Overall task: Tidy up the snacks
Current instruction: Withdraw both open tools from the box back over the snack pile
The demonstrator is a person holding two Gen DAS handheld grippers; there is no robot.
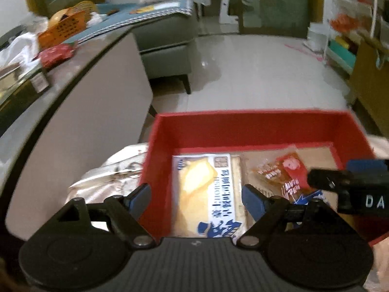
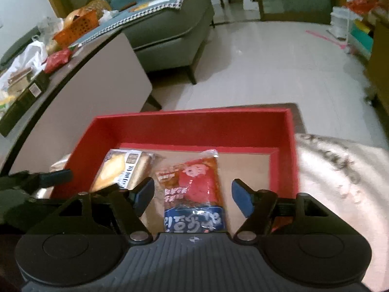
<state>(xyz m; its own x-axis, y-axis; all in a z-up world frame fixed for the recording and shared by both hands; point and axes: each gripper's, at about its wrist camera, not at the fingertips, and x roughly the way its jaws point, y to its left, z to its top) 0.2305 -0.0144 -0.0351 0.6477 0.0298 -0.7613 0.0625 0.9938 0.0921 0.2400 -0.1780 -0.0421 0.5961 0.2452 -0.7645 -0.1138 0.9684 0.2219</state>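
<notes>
A red open box (image 1: 243, 127) (image 2: 189, 124) sits just ahead of both grippers. Inside it, on the left, lies a bread packet (image 1: 206, 189) (image 2: 121, 168) with blue print. A red and orange snack packet (image 2: 194, 182) (image 1: 289, 170) with a blue lower end lies to its right. My left gripper (image 1: 197, 196) is open and straddles the bread packet, its left pad over the box's left wall, with no pad pressing. My right gripper (image 2: 193, 194) is open around the red snack packet, with gaps on both sides. Each gripper shows at the edge of the other's view.
A curved table (image 1: 80, 77) at the left carries a red packet (image 1: 57, 53), an orange basket (image 1: 63, 28) and a dark box (image 2: 22, 97). A crinkled silver bag (image 1: 111, 170) lies left of the red box. A pale cloth (image 2: 340, 182) is at its right. A grey sofa (image 2: 170, 29) stands behind.
</notes>
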